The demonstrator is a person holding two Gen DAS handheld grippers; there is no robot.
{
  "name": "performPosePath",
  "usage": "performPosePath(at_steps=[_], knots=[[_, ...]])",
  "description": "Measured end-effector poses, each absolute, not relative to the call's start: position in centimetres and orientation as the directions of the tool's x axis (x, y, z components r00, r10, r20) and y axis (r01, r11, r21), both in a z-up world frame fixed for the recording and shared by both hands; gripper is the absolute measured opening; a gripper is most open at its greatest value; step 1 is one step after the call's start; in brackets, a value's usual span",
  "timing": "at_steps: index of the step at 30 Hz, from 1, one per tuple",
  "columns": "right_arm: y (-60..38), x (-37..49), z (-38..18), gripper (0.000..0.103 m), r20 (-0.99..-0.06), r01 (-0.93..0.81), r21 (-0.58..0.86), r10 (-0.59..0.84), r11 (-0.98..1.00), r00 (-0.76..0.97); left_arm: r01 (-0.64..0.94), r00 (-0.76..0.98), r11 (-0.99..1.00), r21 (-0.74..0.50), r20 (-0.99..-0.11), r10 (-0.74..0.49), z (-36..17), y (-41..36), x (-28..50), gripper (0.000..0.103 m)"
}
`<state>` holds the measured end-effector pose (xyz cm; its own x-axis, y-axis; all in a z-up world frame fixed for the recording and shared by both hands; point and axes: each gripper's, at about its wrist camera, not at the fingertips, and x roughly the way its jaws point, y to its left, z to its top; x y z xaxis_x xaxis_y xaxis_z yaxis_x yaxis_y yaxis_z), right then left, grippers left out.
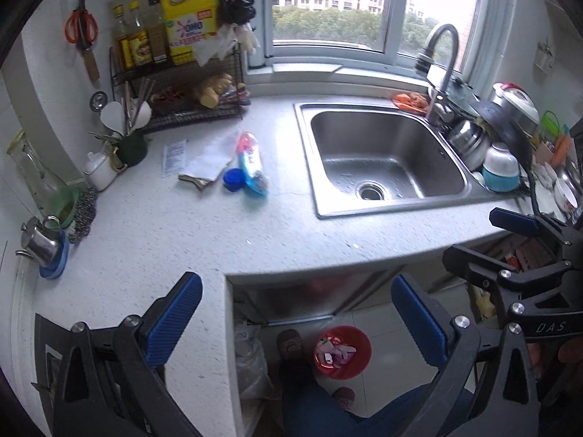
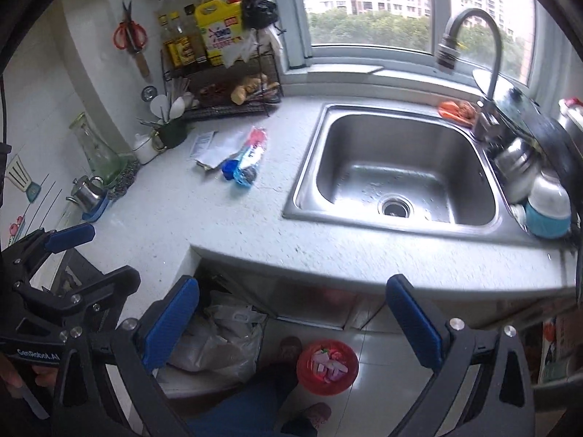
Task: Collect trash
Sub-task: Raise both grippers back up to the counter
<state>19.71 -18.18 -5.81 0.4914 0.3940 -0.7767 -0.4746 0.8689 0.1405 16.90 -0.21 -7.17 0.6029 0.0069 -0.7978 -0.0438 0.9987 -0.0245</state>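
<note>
Both tools are held back from the work, jaws wide and holding nothing: the left gripper point(image 1: 297, 313) hangs over the near edge of the pale speckled stone countertop point(image 1: 189, 229), and the right gripper point(image 2: 293, 315) hangs over the gap below that edge. The trash lies in 1 cluster on the far left part of the countertop, left of the stainless steel sink point(image 1: 386, 156): a crumpled blue, white and red plastic wrapper point(image 1: 251, 162), a round blue plastic bottle cap point(image 1: 232, 179) touching its near left side, and white folded paper sheets point(image 1: 209, 158) just beside both. All 3 are judged light; the wrapper soft and slippery, best pinched across its narrow middle; the cap stiff, best taken across its rim; the paper flat and limp, best lifted from a raised edge. A red round plastic bin point(image 1: 342, 351) already holding scraps stands on the tiled floor below, beside a slippered foot. The left wrist view shows the bowls and pots right of the sink more fully; the right wrist view alone shows the grey plastic bags point(image 2: 218, 342) under the counter clearly.
</note>
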Motion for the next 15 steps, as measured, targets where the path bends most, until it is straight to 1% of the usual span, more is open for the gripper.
performPosePath(at_steps=[9,15], knots=[[-11.2,27.3,-5.6,0.103,-0.793,-0.553,0.124,0.417,0.824,0.444,-0.124,0.584,0.991,-0.052,-0.811,0.030,-7.5,6.7,24.3,0.103],[-5.4,32.7,-5.6,0.103,-0.804,-0.601,0.121,0.433,0.790,0.407,-0.175,0.560,0.984,-0.024,-0.825,0.079,-8.0,12.4,29.5,0.103]])
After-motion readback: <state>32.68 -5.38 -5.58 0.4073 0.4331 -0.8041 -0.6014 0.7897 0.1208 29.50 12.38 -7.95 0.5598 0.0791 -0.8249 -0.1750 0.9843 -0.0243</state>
